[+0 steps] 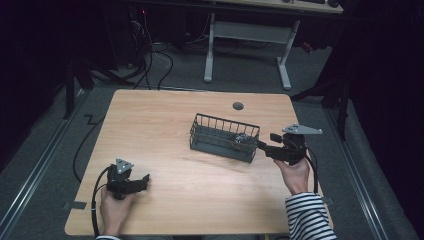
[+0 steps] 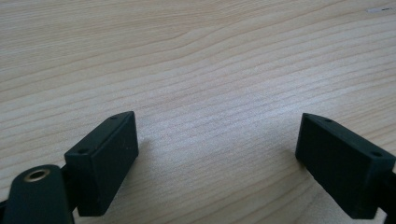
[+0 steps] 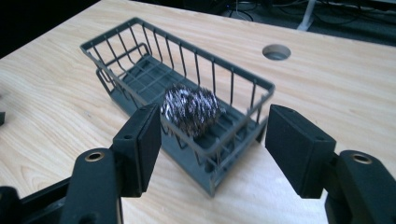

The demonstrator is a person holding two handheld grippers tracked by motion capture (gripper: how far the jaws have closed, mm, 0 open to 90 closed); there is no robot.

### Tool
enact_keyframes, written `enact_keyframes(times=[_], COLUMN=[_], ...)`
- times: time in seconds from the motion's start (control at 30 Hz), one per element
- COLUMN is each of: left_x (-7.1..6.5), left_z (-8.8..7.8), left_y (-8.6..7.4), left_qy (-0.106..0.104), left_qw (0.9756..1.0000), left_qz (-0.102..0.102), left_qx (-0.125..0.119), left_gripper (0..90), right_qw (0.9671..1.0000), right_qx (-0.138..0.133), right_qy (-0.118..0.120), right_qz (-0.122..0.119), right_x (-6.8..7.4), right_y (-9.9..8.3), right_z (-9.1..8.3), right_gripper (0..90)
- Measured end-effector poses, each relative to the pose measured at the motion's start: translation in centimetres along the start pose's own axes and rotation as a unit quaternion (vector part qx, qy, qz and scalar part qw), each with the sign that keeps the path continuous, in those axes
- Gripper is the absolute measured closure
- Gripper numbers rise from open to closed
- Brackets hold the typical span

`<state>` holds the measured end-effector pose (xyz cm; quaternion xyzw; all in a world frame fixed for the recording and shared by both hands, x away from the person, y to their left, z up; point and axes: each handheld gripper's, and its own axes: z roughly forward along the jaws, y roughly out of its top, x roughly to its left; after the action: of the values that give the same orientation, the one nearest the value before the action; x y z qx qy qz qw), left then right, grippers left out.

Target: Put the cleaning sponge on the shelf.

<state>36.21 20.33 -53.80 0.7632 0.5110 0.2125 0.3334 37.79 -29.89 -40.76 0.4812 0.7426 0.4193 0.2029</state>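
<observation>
A dark wire basket point(image 1: 222, 122) stands right of the table's middle. A ball of steel wool point(image 1: 242, 140) lies inside it at its right end. My right gripper point(image 1: 267, 142) is held just off that end and points at it, jaws open. In the right gripper view the basket point(image 3: 205, 53) runs away from me, with the steel wool point(image 3: 191, 109) at its near end just beyond my right gripper point(image 3: 212, 144); the pads touch nothing. My left gripper point(image 1: 145, 181) rests at the front left, open over bare wood. Its jaws stand wide in the left gripper view point(image 2: 219, 158).
A round cable hole point(image 1: 238, 106) sits in the wooden table point(image 1: 165, 115) behind the basket, also seen as the hole point(image 3: 276, 51) in the right gripper view. A white desk frame point(image 1: 247, 32) and floor cables point(image 1: 150, 60) lie beyond the far edge.
</observation>
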Motion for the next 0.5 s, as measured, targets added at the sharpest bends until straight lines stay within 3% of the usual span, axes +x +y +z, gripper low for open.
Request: enact_keyframes(times=[0.2, 0.5], left_x=[0.0, 0.0], left_z=[0.0, 0.0], left_y=[0.0, 0.0], left_qy=[0.000, 0.000], left_qw=[1.0000, 1.0000], left_qz=[0.000, 0.000], left_qx=[0.000, 0.000], left_gripper=[13.7, 13.7], right_qw=[0.9999, 0.9997], right_qx=[-0.006, -0.015], right_qy=[-0.003, -0.004], right_qz=[0.013, 0.018], right_x=[-0.4, -0.4], right_y=[-2.1, -3.7], right_z=[-1.2, -2.0], right_gripper=[36.5, 36.5])
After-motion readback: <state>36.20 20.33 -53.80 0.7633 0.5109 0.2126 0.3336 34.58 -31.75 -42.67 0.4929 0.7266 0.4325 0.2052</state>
